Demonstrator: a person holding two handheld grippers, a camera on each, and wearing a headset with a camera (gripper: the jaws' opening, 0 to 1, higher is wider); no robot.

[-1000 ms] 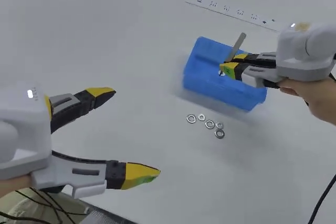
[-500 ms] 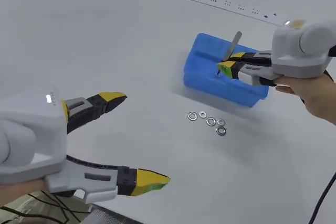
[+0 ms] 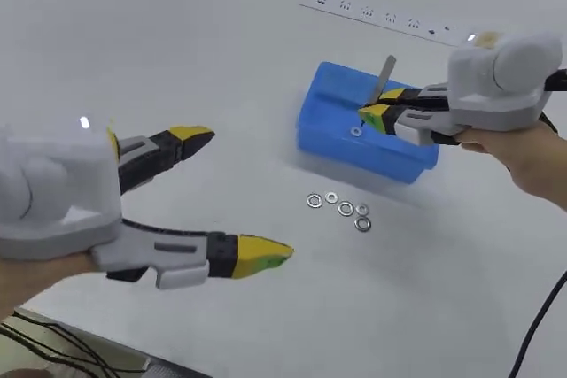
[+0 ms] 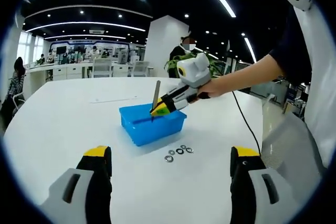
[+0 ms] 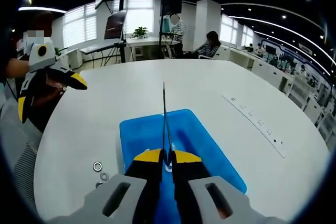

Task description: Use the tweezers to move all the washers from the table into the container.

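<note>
Blue container [image 3: 332, 143] has one washer [image 3: 355, 132] inside; my right gripper [image 3: 376, 115] above it pinches the tweezers [image 3: 384, 77]. Loose washers [image 3: 341, 208] lie on the table [image 3: 177, 42] at container's 6 o'clock. Left gripper [image 3: 236, 196] gapes wide.

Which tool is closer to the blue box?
Right. The right tool hangs just over the blue box, pinching the tweezers. The left tool is open and far off to the side of it.
</note>
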